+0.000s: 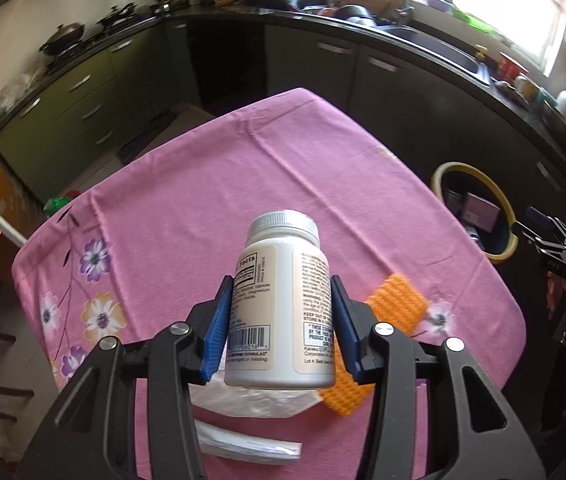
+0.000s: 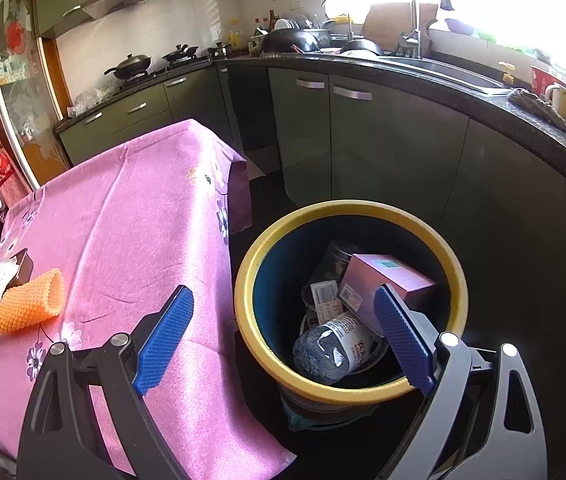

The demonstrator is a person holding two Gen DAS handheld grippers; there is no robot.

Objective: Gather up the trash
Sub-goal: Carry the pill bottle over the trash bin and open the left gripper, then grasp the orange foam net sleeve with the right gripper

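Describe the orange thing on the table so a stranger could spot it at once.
Start at the pink flowered tablecloth. Near the edge closest to the camera lies the orange foam net sleeve, a short open tube on its side. Unlike the flat white wrappers beside it, it is bright orange with a bumpy mesh texture.

A table draped in a pink floral cloth [image 1: 243, 184] carries an orange mesh foam sleeve [image 2: 29, 306], a clear crumpled plastic bag [image 1: 255, 402] and a flat silvery wrapper [image 1: 243, 446]. A small dark box [image 2: 25, 266] lies just beside the sleeve.
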